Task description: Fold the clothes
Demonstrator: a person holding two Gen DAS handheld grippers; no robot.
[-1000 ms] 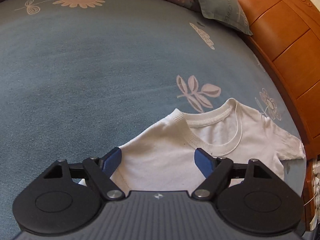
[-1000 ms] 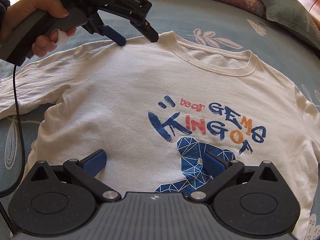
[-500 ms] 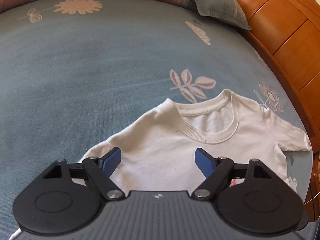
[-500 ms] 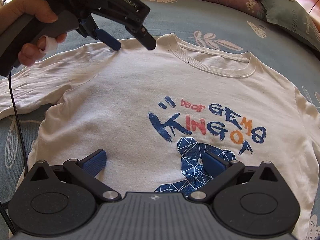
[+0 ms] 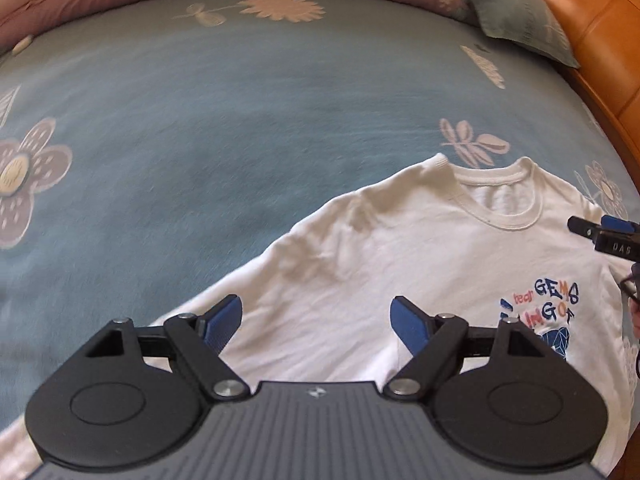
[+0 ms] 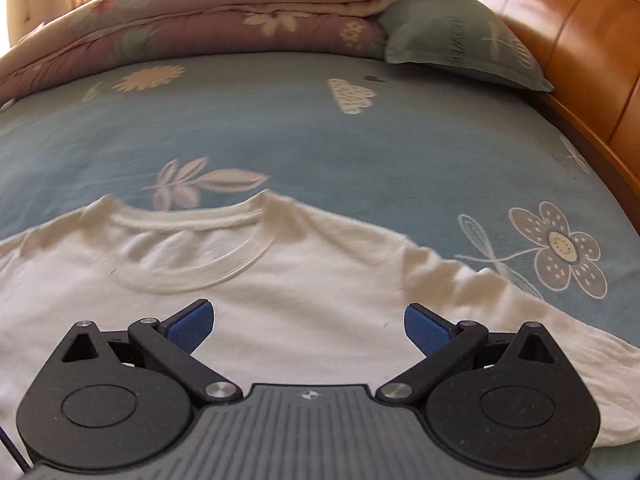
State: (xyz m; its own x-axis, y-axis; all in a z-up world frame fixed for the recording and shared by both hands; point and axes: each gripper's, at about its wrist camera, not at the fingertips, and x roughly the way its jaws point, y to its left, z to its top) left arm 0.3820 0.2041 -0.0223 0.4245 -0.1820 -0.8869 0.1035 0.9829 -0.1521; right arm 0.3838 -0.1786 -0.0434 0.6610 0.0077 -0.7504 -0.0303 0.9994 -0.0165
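A white T-shirt [image 5: 384,256] with a blue and orange print lies flat, front up, on the blue floral bedsheet [image 5: 240,120]. My left gripper [image 5: 316,320] hovers open over the shirt's left shoulder and sleeve, with nothing between its blue pads. My right gripper [image 6: 308,324] is open above the shirt [image 6: 320,280] just below the collar [image 6: 188,256], toward the right shoulder. The right gripper's tip [image 5: 600,232] shows at the right edge of the left wrist view, near the collar.
A folded quilt [image 6: 224,12] and a green pillow [image 6: 460,44] lie at the far end of the bed. A wooden headboard [image 6: 580,48] runs along the right side. Bare sheet [image 6: 360,140] stretches beyond the collar.
My left gripper pulled back from the shoulder seam and swung left, so more of the shirt shows. My right gripper moved up from the printed chest to the collar area. Both stayed open.
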